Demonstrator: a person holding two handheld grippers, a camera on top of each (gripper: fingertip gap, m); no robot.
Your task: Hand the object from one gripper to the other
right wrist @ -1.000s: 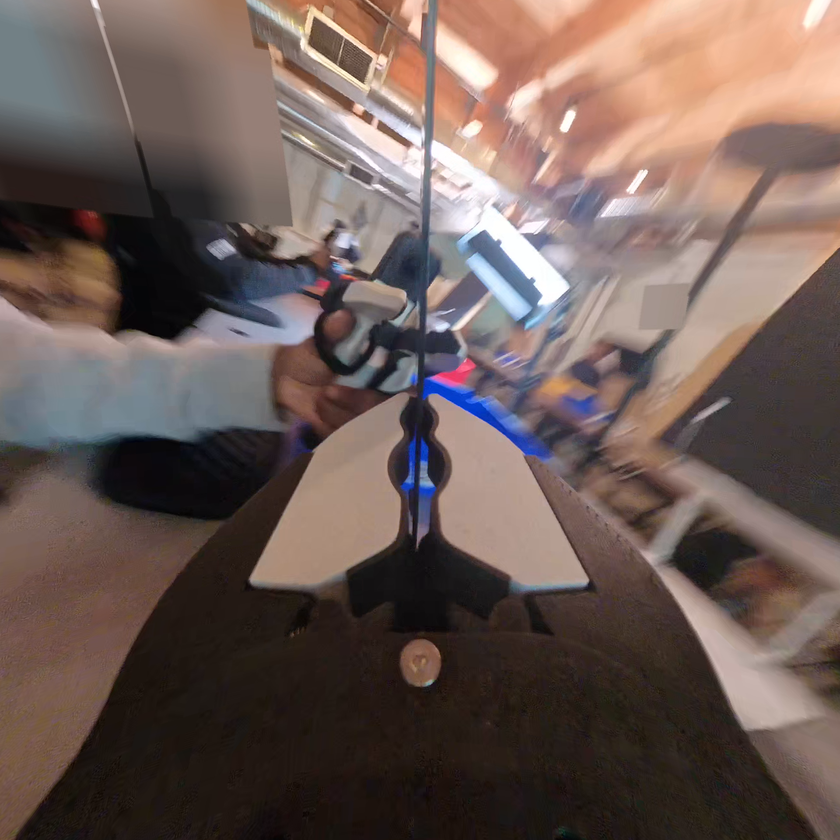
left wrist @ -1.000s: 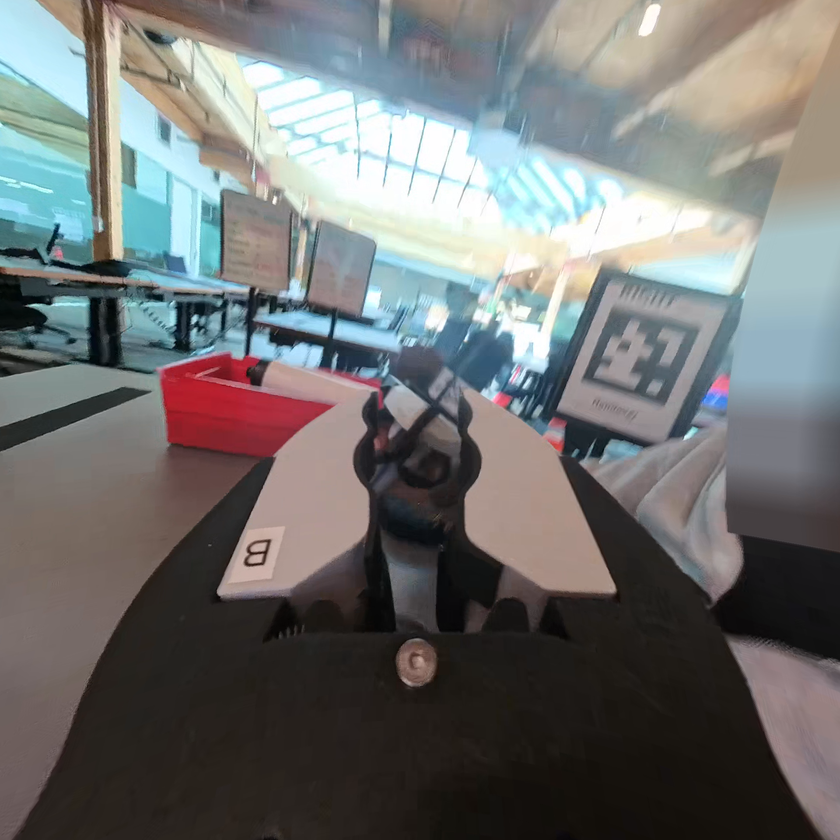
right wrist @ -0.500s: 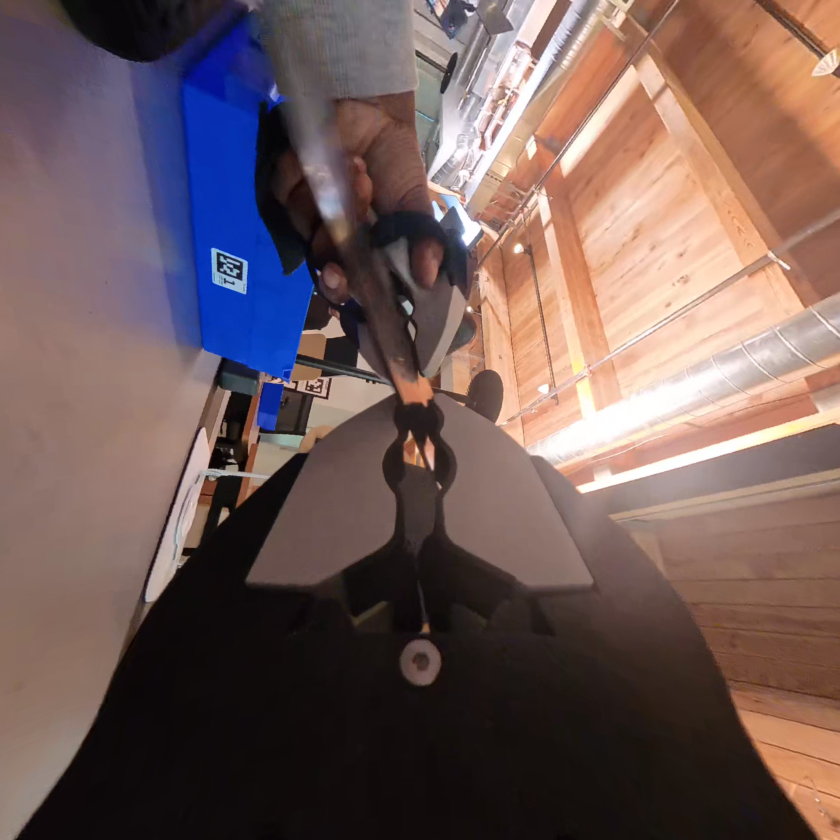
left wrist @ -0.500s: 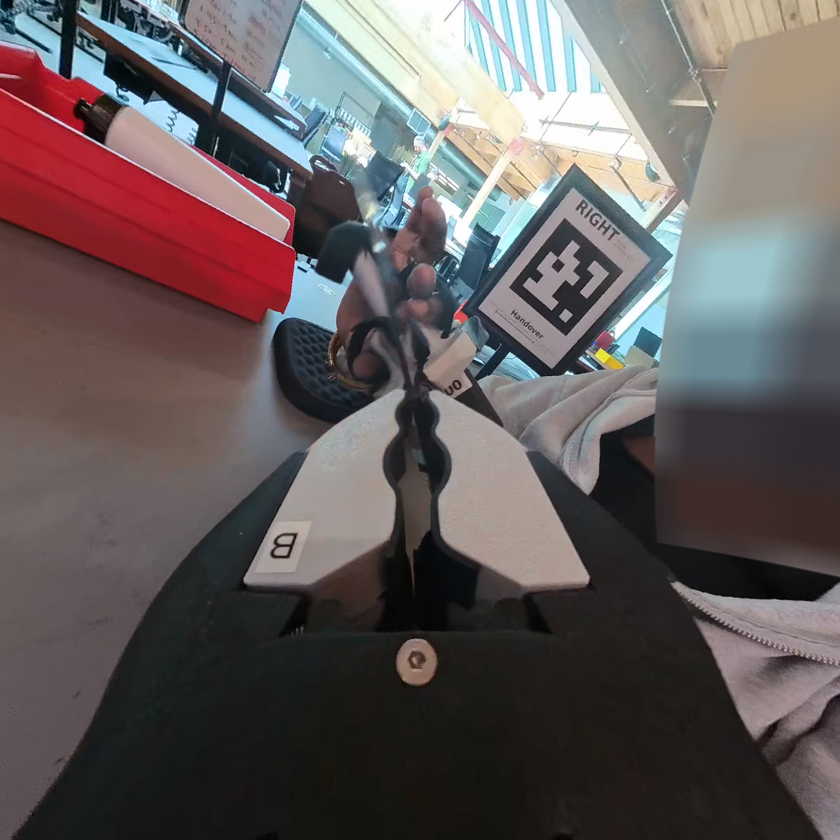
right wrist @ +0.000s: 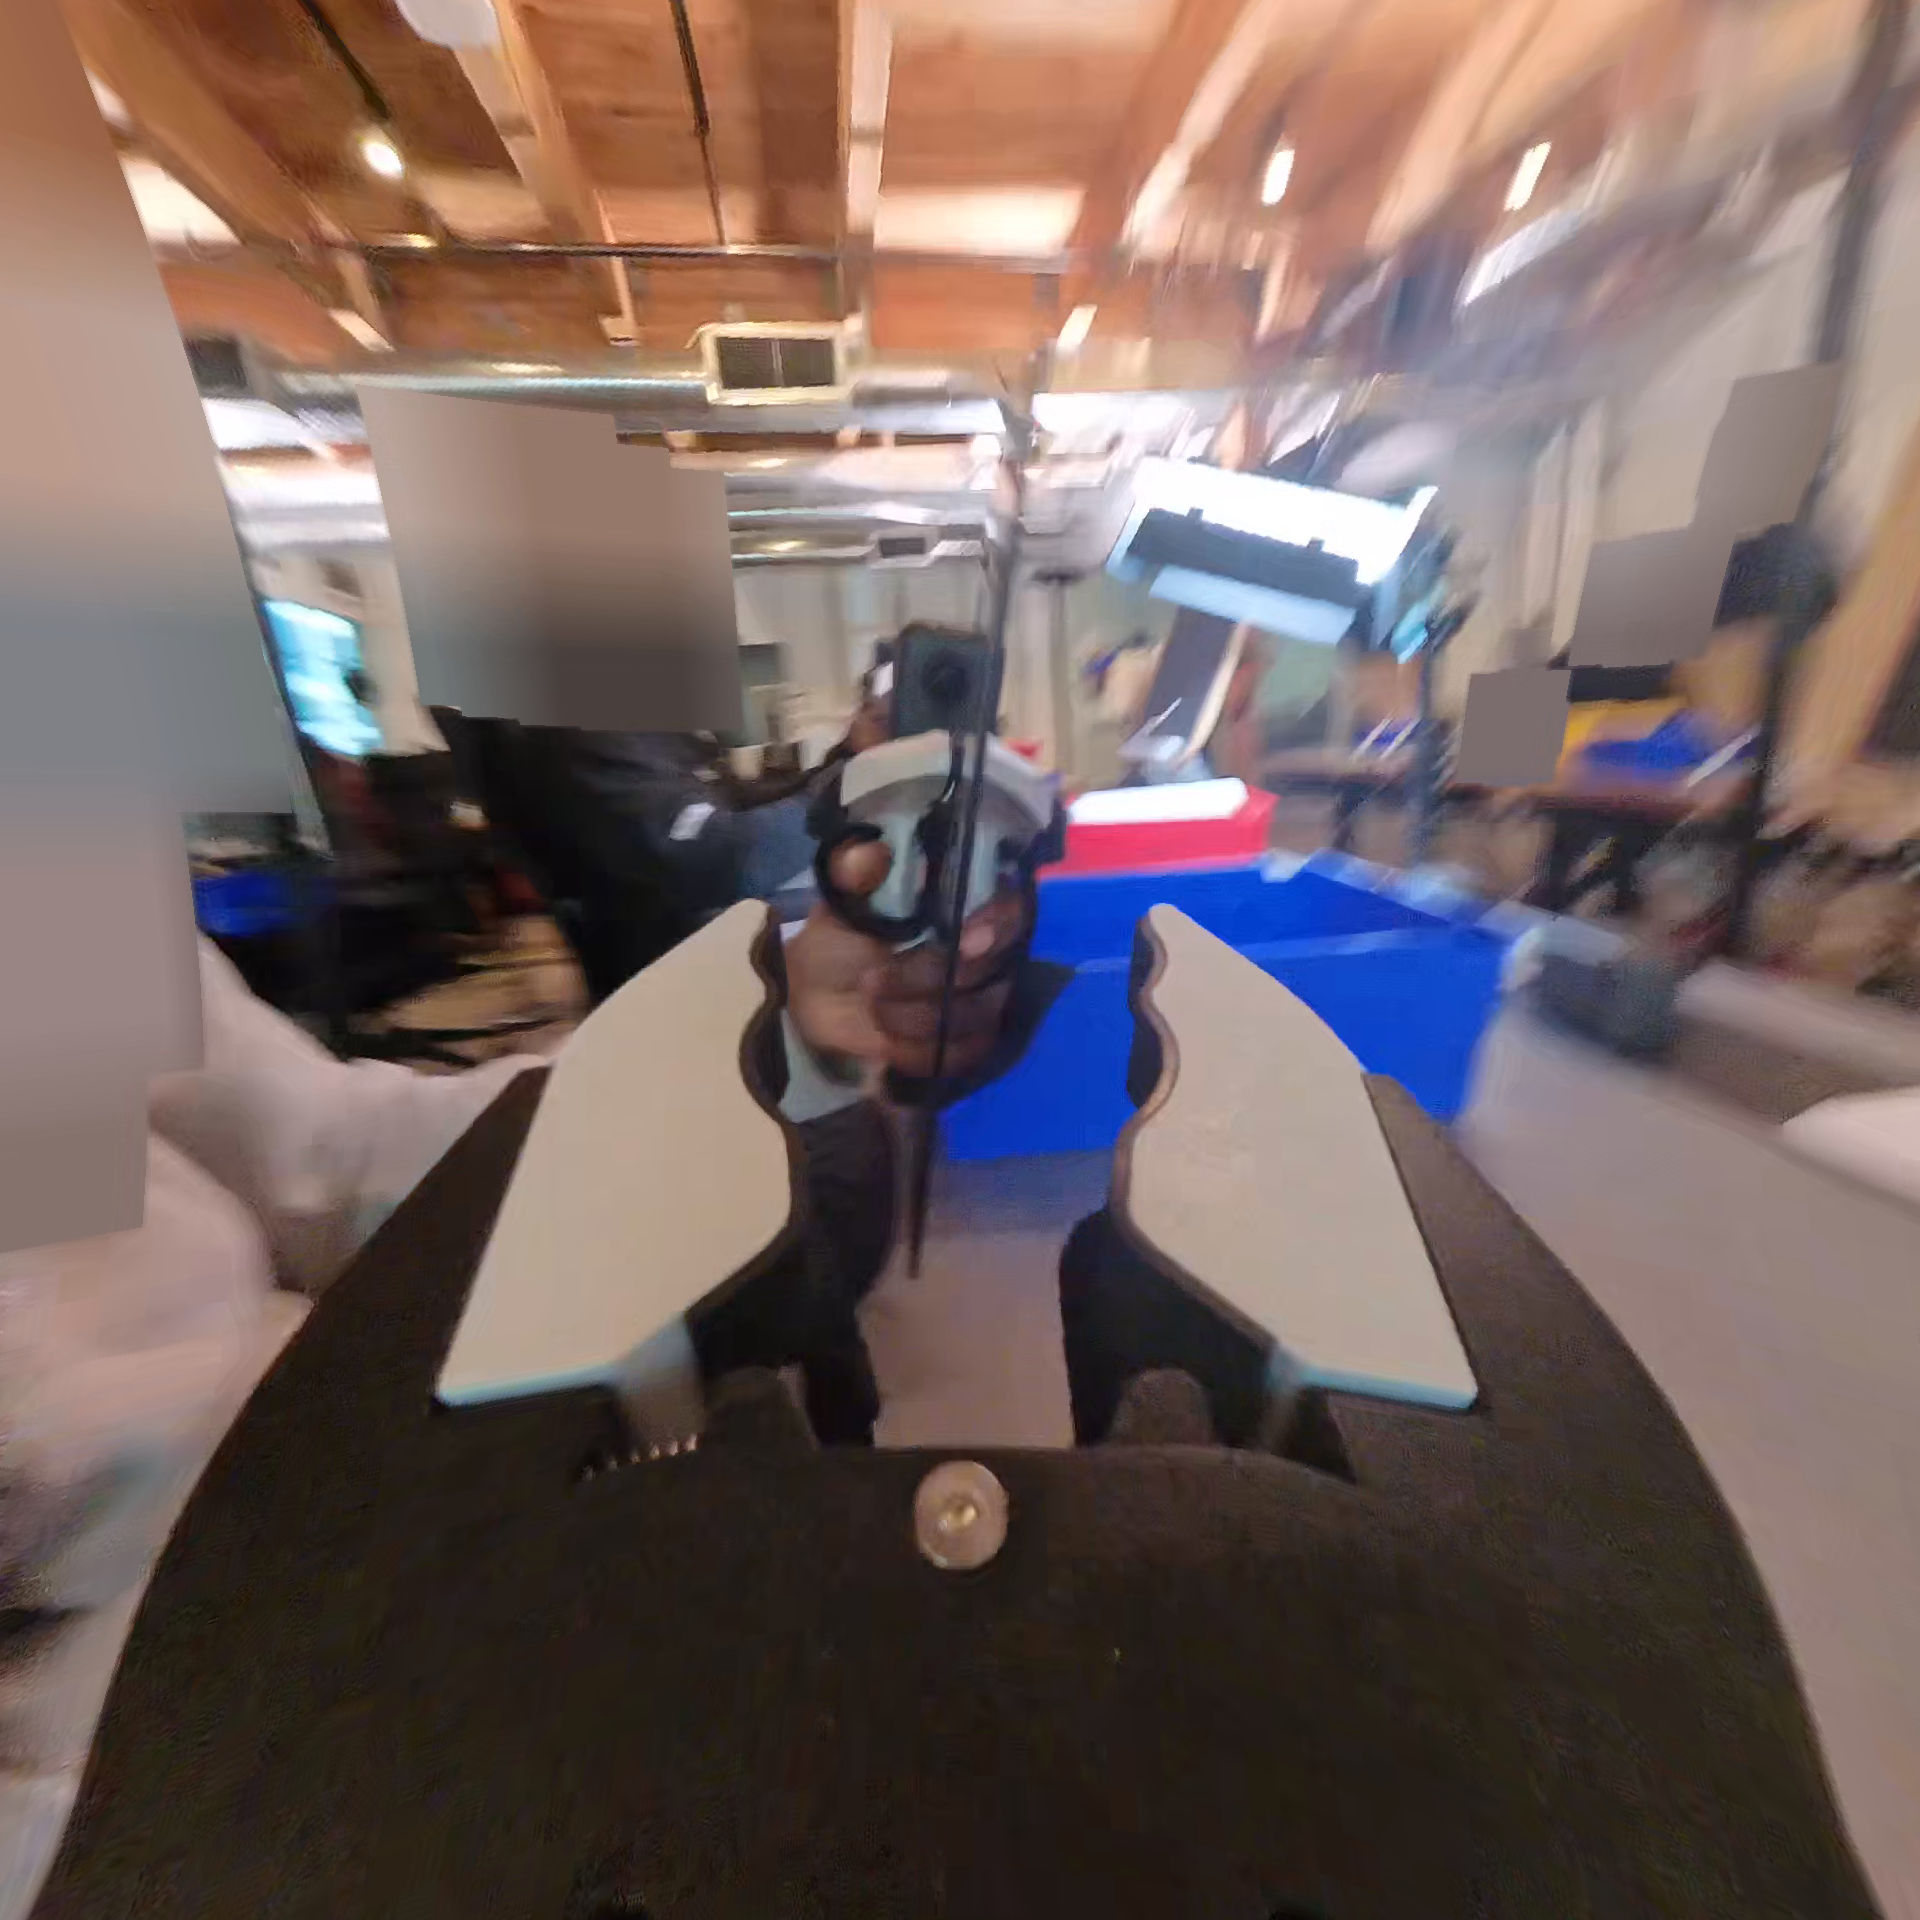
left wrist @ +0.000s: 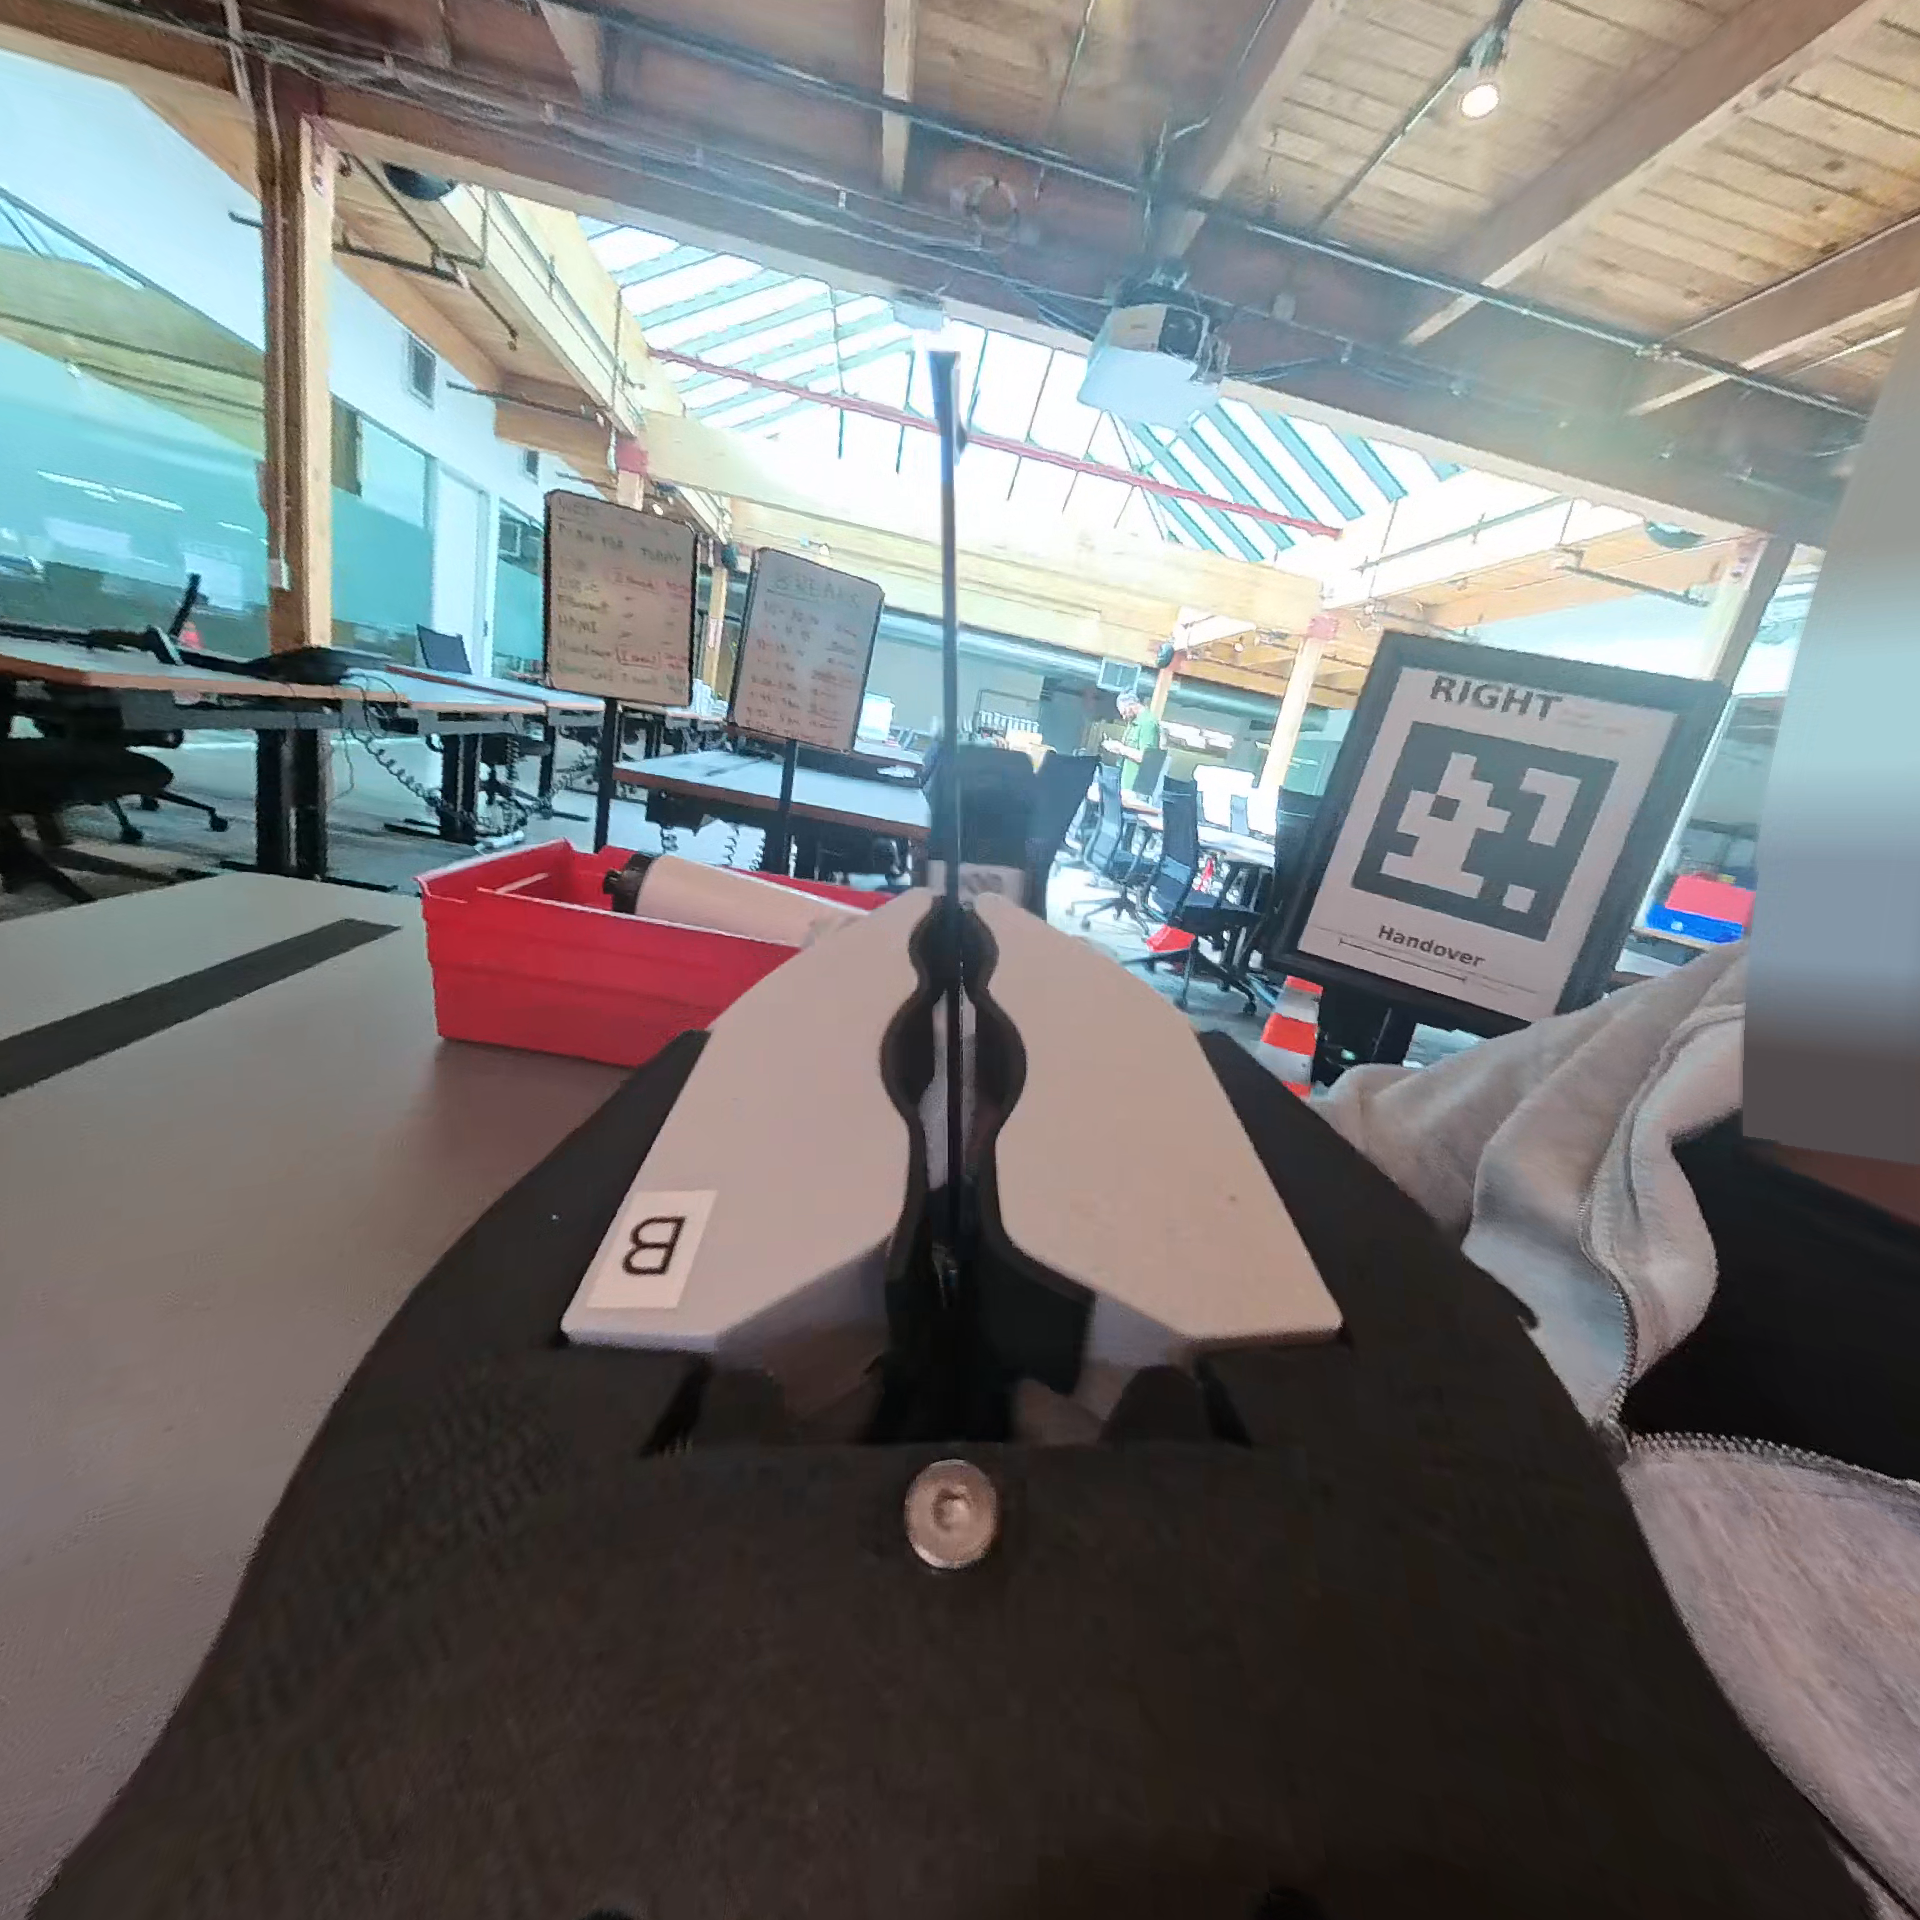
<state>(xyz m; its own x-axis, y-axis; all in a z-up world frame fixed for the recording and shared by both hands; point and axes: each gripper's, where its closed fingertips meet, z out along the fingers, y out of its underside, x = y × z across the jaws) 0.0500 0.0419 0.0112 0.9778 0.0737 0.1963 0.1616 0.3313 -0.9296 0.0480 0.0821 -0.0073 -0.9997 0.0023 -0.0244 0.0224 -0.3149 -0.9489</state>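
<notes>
**Strip changes grippers**

Beyond the grey table (left wrist: 187, 1195), a red bin (left wrist: 582, 966) sits far left. Left gripper (left wrist: 951, 914) now pinches the thin black strip (left wrist: 948, 644) upright; right gripper (right wrist: 951, 925), clamped on it a second ago, gapes empty. Handover looks done.

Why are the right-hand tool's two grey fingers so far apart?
The right gripper is open: its fingers are spread, and the thin black strip stands pinched in the shut left gripper.
</notes>
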